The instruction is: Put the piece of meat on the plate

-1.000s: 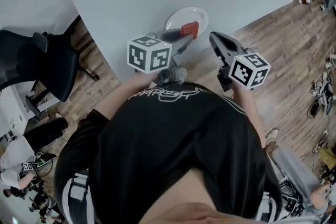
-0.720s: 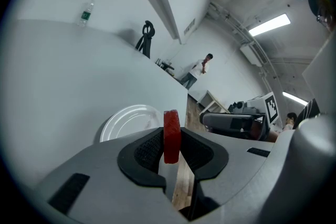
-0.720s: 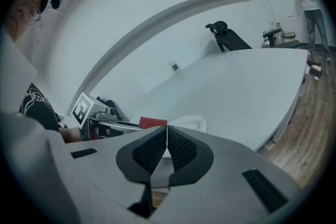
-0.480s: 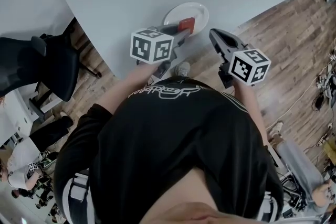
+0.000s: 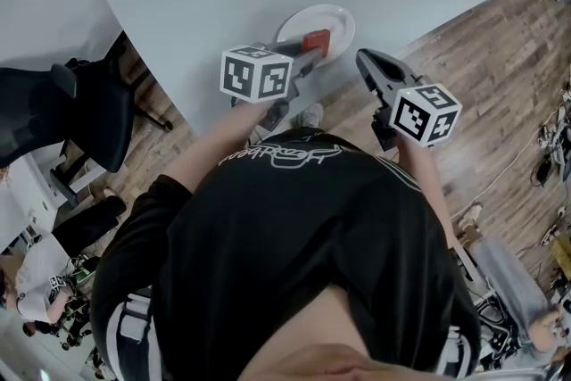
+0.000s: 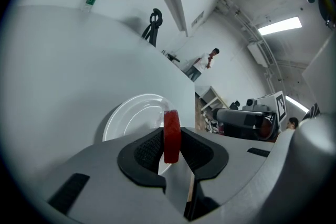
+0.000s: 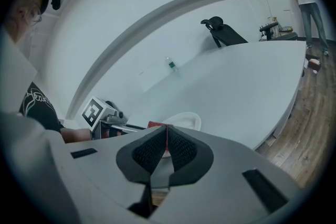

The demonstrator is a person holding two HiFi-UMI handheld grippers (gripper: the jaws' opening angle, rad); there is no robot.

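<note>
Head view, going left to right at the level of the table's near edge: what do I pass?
Black office chair → left hand-held gripper, shut on the piece of meat → right hand-held gripper, jaws together and empty.

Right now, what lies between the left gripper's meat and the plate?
Nothing: the left gripper view shows the meat clamped in the left gripper, with the bare plate straight beyond it. Contact can't be told.
</note>
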